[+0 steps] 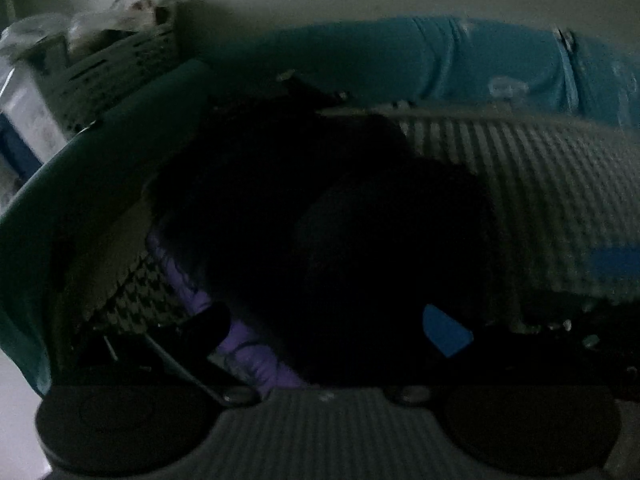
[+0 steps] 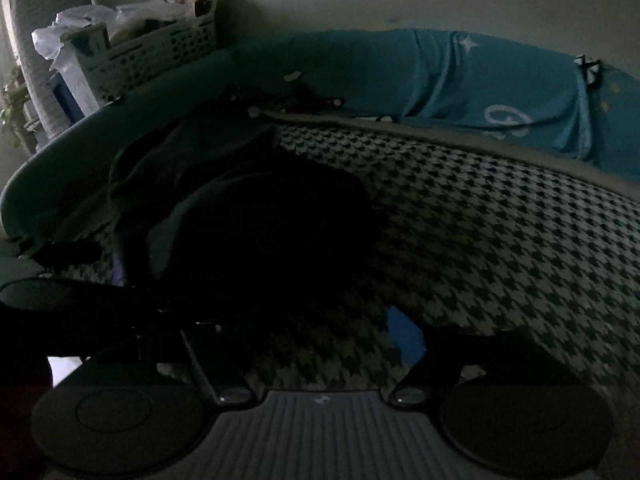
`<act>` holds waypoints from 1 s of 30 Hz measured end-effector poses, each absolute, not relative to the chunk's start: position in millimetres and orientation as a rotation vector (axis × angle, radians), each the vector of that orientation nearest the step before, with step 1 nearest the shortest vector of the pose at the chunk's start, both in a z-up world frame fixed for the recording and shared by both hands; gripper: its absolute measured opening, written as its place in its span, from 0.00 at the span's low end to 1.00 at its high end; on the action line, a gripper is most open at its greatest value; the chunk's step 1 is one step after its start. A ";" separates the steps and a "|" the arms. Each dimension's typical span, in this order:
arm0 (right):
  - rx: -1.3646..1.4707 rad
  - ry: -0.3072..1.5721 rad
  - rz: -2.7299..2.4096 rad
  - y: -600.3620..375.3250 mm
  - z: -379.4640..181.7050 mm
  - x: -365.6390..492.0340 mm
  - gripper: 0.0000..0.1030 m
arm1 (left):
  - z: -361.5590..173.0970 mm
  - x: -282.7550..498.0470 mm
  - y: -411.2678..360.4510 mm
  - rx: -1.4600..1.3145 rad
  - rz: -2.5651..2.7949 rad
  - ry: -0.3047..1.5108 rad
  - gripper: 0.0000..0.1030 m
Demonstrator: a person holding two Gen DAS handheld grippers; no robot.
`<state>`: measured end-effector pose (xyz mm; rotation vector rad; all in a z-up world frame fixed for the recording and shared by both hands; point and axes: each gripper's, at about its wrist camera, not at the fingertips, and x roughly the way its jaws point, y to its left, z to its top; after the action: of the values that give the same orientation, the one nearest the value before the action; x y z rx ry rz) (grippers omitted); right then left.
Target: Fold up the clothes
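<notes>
The dark garment lies heaped on the houndstooth cover of the bed — ahead and to the left of the right gripper, whose jaws stand apart over bare cover with nothing between them. In the left wrist view the left gripper sits against the same dark cloth beside a purple piece — too dim to tell whether it grips.

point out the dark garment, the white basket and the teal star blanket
dark garment (image 2: 276, 220): right wrist view, middle of the dark pile.
white basket (image 2: 160, 56): right wrist view, its perforated side wall.
teal star blanket (image 2: 480, 80): right wrist view, a fold below the white star.
</notes>
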<state>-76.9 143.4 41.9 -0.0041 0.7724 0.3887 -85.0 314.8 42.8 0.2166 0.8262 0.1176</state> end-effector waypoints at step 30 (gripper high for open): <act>0.164 0.992 0.248 244.2 10.8 -116.6 0.75 | 24.0 -103.3 416.7 0.313 0.034 0.912 1.00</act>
<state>-116.6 244.2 10.8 0.1639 0.9924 0.2482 -103.3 416.7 24.0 0.3127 0.9124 0.0342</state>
